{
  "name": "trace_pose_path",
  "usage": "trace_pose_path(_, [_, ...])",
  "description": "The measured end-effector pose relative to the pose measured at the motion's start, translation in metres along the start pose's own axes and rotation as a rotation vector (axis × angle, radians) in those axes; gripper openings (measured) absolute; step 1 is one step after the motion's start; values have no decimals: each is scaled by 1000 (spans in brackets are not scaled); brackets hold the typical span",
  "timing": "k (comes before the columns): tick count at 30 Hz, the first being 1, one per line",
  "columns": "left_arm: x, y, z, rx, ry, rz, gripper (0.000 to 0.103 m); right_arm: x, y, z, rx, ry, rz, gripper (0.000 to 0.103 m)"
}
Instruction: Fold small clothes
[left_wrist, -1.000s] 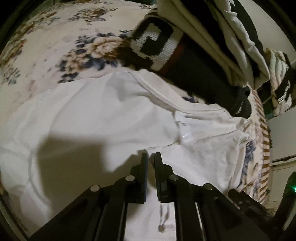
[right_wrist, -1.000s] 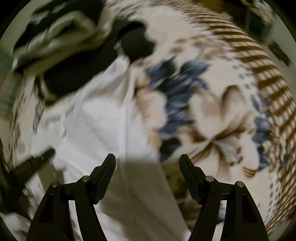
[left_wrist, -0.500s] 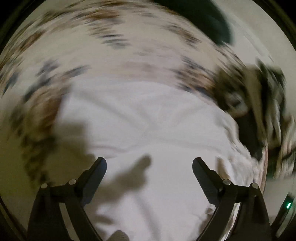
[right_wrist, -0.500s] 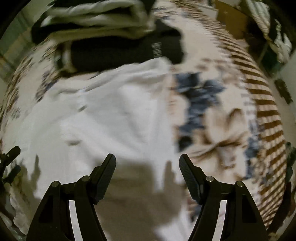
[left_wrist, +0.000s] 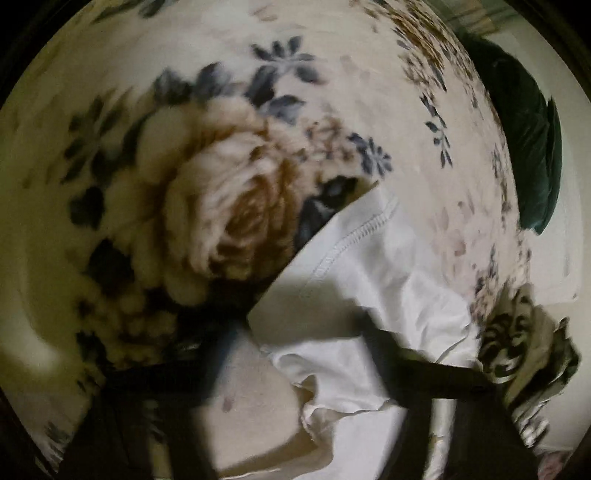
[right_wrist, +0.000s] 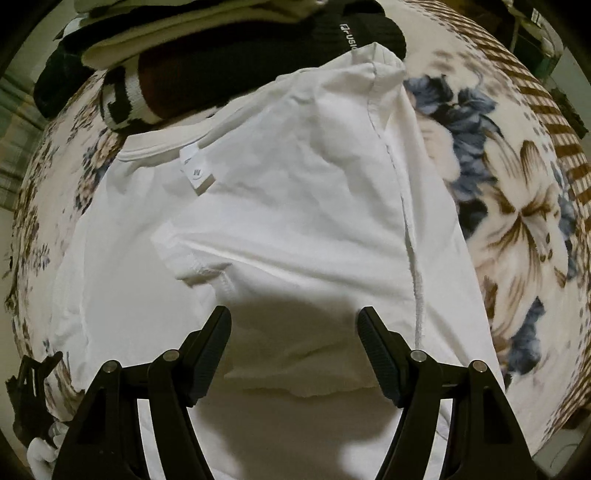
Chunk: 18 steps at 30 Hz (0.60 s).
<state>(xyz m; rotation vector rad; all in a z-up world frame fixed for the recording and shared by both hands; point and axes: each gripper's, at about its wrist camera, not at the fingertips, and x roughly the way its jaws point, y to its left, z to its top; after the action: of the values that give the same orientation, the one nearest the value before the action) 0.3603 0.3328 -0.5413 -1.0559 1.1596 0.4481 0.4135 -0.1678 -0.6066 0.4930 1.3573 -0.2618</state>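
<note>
White shirt under wide-open right gripper

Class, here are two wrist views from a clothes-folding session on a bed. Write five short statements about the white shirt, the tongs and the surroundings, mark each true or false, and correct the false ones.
1. The right tongs are open above the white shirt. True.
2. The shirt lies on a plain grey blanket. False: the floral blanket has blue and brown flowers.
3. A white label shows near the shirt's collar. True.
4. The right tongs clamp a black sock. False: they hold nothing; the black sock lies beyond the shirt.
5. A pile of dark and light clothes sits at the far edge of the shirt. True.
</note>
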Motion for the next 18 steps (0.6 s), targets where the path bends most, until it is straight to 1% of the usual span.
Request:
trace_pose_path(1, [0,-2,0,3,-1,0,25,0,0,-1,-2,-1,-6,73])
trace_pose_path(2, [0,-2,0,6,-6,0,21,0,0,1,-5,-2,-8,73])
trace_pose_path(3, [-1,-2,0,7,-13,-11,12,0,1,0,-10,-5,-10,73])
trace_pose_path(4, [-2,-4,-3,13,-22,-12,7,1,4,2,-14,-8,-14,73])
trace_pose_path(6, [-11,-10,-4,47,-63,-33,4,0,5,3,-18,-16,-21,73])
trace_pose_path(7, [-7,-24,-9,67,-85,-31,3,-2,5,3,-16,-20,-20,73])
trace_pose_path(8, [-14,-34,-11,107,-116,-39,3,-4,3,3,-13,-26,-19,73])
trace_pose_path(11, [-40,-74,-28,282,-203,-75,3,-12,-10,1,-9,-37,-21,73])
trace_pose_path(12, [-47,-91,-38,352,-226,-86,3,-14,-13,1,-4,-38,-21,73])
trace_pose_path(13, [-54,-109,-51,427,-238,-114,3,-16,-19,0,0,-39,-21,73])
trace_pose_path(15, [-60,-141,-82,568,-227,-160,3,-21,-30,-1,12,-43,-25,73])
trace_pose_path(17, [-55,-168,-119,702,-187,-190,3,-24,-41,-2,23,-44,-28,73])
trace_pose_path(18, [-48,-180,-139,766,-151,-204,3,-26,-47,-2,31,-45,-35,73])
